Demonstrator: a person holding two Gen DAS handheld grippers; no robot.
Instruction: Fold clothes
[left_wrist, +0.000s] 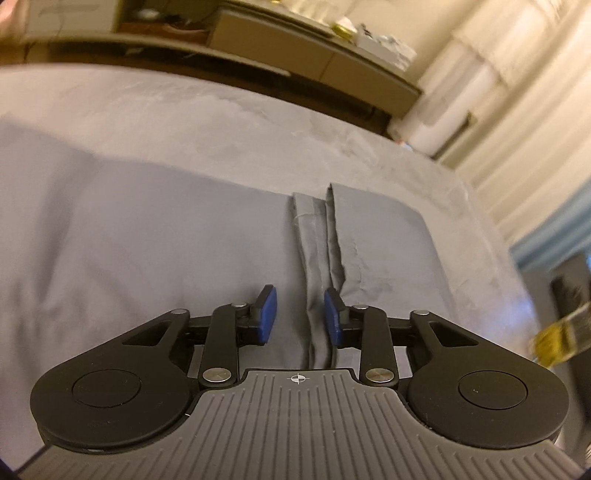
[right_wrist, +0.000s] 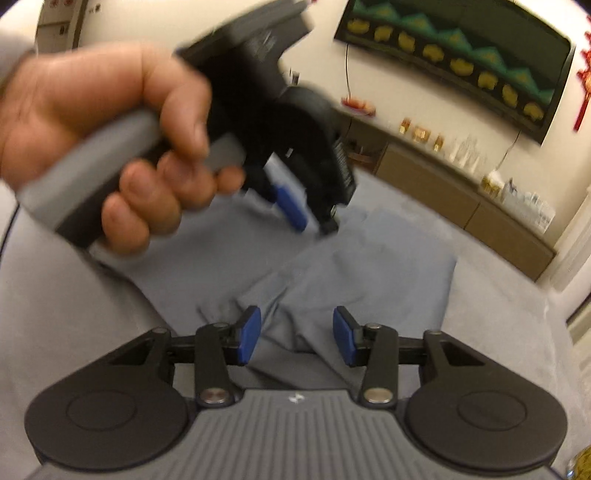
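A grey-blue garment (left_wrist: 184, 240) lies flat on a grey bed cover (left_wrist: 147, 110). Two of its folded edges meet in a seam (left_wrist: 317, 236) running away from me. My left gripper (left_wrist: 300, 315) hovers low over the near end of that seam. It is open, with a narrow gap between its blue pads (left_wrist: 267, 314) and cloth below them, not pinched. In the right wrist view the garment (right_wrist: 369, 266) shows rumpled folds. My right gripper (right_wrist: 296, 336) is open above them and holds nothing. A hand (right_wrist: 110, 129) holds the left gripper (right_wrist: 306, 218) over the garment's far side.
A low brown cabinet (right_wrist: 461, 206) with bottles and glasses runs along the wall beyond the bed. A dark screen (right_wrist: 461, 55) hangs above it. Pale curtains (left_wrist: 517, 110) stand at the right, past the bed cover's edge (left_wrist: 480, 206).
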